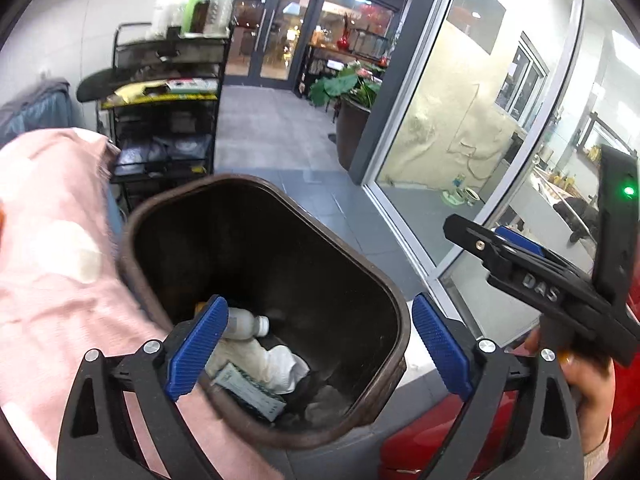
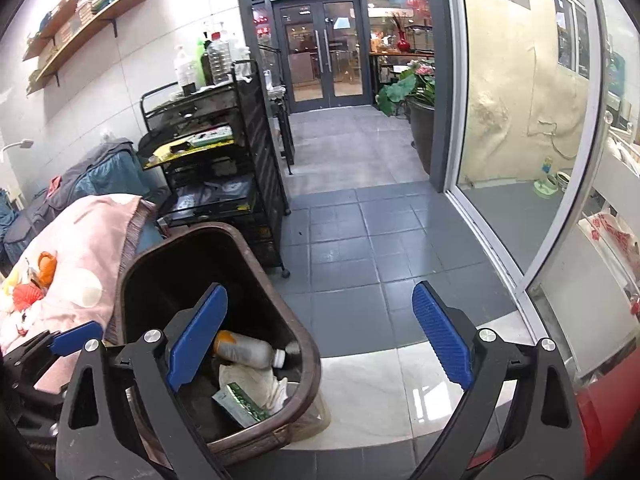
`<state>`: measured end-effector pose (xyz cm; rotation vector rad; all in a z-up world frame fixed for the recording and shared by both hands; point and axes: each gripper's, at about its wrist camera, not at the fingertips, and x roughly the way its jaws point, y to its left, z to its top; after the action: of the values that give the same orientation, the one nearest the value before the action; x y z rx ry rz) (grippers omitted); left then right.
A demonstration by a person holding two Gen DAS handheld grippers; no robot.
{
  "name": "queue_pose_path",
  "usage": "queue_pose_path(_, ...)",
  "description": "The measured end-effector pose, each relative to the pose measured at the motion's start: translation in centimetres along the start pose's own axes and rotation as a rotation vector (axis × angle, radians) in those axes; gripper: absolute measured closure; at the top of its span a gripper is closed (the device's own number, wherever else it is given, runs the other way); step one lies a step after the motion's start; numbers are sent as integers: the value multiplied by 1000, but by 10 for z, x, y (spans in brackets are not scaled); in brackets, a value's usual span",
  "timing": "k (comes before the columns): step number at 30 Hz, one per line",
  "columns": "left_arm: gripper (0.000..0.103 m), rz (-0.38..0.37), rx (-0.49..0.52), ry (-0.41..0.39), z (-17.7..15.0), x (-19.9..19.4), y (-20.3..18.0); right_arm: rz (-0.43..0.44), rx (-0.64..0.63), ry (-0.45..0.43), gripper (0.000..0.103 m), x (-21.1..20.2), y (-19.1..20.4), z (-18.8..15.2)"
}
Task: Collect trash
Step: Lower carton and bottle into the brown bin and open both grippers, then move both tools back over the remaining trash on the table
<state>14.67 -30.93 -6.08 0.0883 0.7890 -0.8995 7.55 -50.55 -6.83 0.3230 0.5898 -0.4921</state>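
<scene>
Nearest to us is our left gripper (image 1: pixel 316 344), with its blue pads (image 1: pixel 196 348) spread wide and nothing between them. It hangs right above the open mouth of a brown bin (image 1: pixel 360 420). Inside the bin lies the trash: a white plastic bottle (image 1: pixel 250 324) on its side, a crumpled white cloth (image 1: pixel 280 364) below it, and a small green and white box (image 1: pixel 252 394) toward the near wall.

Our right gripper (image 2: pixel 320 344) is also wide open and holds nothing. It is to the right of the bin (image 2: pixel 308 360), above the grey floor tiles (image 2: pixel 360 240); only its left pad overlaps the bin in its own view. From the left camera we see this gripper (image 1: pixel 500 248) at the right edge, with a hand (image 1: pixel 588 392) under it.

A pink blanket with white dots (image 1: pixel 52 280) lies just beside the bin on the left, touching its rim. Behind the bin stands a black cart (image 2: pixel 224 168) with bottles on top. Farther away there are glass doors (image 2: pixel 324 48) and a plant in a dark pot (image 2: pixel 416 92).
</scene>
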Motion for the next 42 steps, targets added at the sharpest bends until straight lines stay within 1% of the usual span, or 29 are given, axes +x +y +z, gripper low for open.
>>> queue_pose_path(3, 9, 31, -8, -37, -4, -21, 5, 47, -4, -1, 10, -3, 9, -1)
queue_pose_path(4, 7, 41, -12, -52, -4, -28, 7, 64, -6, -1, 10, -4, 13, -1)
queue_pose_path(10, 6, 121, -48, -148, -14, -74, 27, 181, -30, -11, 10, -13, 45, -4)
queue_pose_path(14, 6, 202, -69, -220, -24, -107, 45, 255, -74, -25, 9, -22, 74, -9)
queue_pose_path(17, 6, 289, -73, -259, -33, -130, 58, 303, -111, -31, 9, -29, 99, -12)
queue_pose_path(21, 6, 399, -79, -273, -42, -156, 74, 364, -171, -23, 8, -34, 134, -19)
queue_pose_path(23, 6, 463, -92, -282, -49, -171, 85, 396, -196, -21, 8, -36, 153, -23)
queue_pose_path(25, 6, 510, -109, -290, -56, -184, 97, 429, -223, -8, 8, -37, 170, -29)
queue_pose_path(29, 6, 593, -182, -312, -71, -215, 124, 483, -270, 15, 8, -39, 203, -38)
queue_pose_path(32, 6, 643, -235, -315, -84, -233, 144, 520, -304, 25, 8, -41, 224, -45)
queue_pose_path(36, 6, 696, -279, -306, -102, -253, 168, 561, -345, 49, 8, -43, 249, -54)
queue_pose_path(38, 6, 714, -301, -301, -111, -264, 175, 586, -358, 75, 8, -41, 261, -58)
queue_pose_path(42, 6, 759, -336, -262, -127, -273, 196, 625, -386, 139, 8, -35, 288, -64)
